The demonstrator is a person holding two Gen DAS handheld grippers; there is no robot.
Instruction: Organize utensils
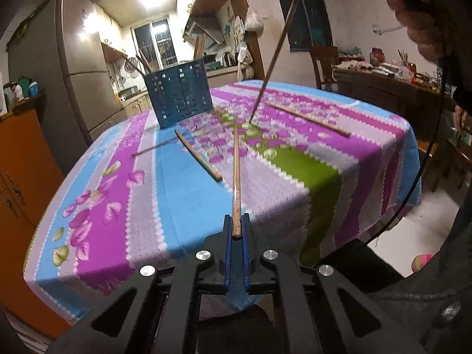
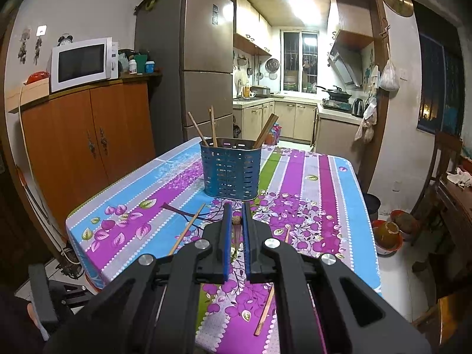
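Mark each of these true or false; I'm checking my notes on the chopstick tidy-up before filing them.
1. The left claw is shut on a chopstick. True.
2. The blue holder lies tipped over on the table. False: it stands upright on the tablecloth.
3. The holder already has chopsticks in it. True: several stick out of its top.
4. No chopsticks remain loose on the table. False: some still lie on the cloth, such as one left of the held one.
5. The right claw is wide open. False: it is shut on a chopstick end.
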